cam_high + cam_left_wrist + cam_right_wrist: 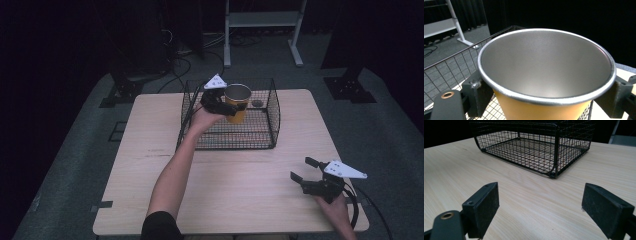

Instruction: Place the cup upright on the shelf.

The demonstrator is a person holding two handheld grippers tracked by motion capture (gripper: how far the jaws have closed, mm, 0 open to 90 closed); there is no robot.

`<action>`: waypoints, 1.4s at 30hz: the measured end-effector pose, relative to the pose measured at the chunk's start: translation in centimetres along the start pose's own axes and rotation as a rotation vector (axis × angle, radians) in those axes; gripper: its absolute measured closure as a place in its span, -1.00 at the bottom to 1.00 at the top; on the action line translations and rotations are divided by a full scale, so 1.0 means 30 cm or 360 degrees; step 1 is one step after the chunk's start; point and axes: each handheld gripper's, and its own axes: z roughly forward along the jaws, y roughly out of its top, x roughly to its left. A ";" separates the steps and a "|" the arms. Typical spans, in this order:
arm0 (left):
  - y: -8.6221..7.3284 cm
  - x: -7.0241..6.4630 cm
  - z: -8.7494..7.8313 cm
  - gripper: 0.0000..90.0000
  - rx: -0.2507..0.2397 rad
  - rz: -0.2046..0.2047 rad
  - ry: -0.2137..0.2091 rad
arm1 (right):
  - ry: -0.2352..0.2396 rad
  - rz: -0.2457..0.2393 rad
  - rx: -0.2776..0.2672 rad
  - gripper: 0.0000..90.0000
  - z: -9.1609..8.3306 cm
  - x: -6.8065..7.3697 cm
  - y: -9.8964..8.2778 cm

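A yellow cup [237, 102] with a bare metal inside hangs upright above the black wire basket [273, 117] at the back of the wooden table [225, 195]. My left gripper [231, 106] is shut on it. In the left gripper view the cup [546, 70] sits between the pads [477, 92], which press on its sides just under the rim, and the basket wall [449, 67] lies behind it. My right gripper [303, 169] rests open near the table's front right corner. In the right gripper view the right gripper [540, 205] has bare table [524, 195] between its jaws and faces the basket [534, 150].
A small dark round thing [257, 103] lies on the basket floor at the back right. Behind the table stand a white metal frame [262, 20], black stand feet [350, 87] and loose cables [175, 67] on the grey floor.
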 end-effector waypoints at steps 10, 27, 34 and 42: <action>0.008 0.040 0.052 -0.69 0.0041 -0.0006 -0.0026 | 0.0004 0.0009 -0.0006 -0.70 -0.001 -0.002 0.000; -0.053 0.076 0.127 -0.69 0.0164 -0.0016 -0.0067 | 0.0016 0.0017 -0.0017 -0.70 -0.003 -0.005 -0.001; -0.080 0.093 0.145 -0.69 0.0237 -0.0035 -0.0080 | 0.0018 0.0015 -0.0017 -0.70 -0.003 -0.006 -0.001; -0.106 0.104 0.160 -0.70 0.0285 -0.0059 -0.0111 | 0.0021 0.0017 -0.0018 -0.70 -0.003 -0.006 -0.001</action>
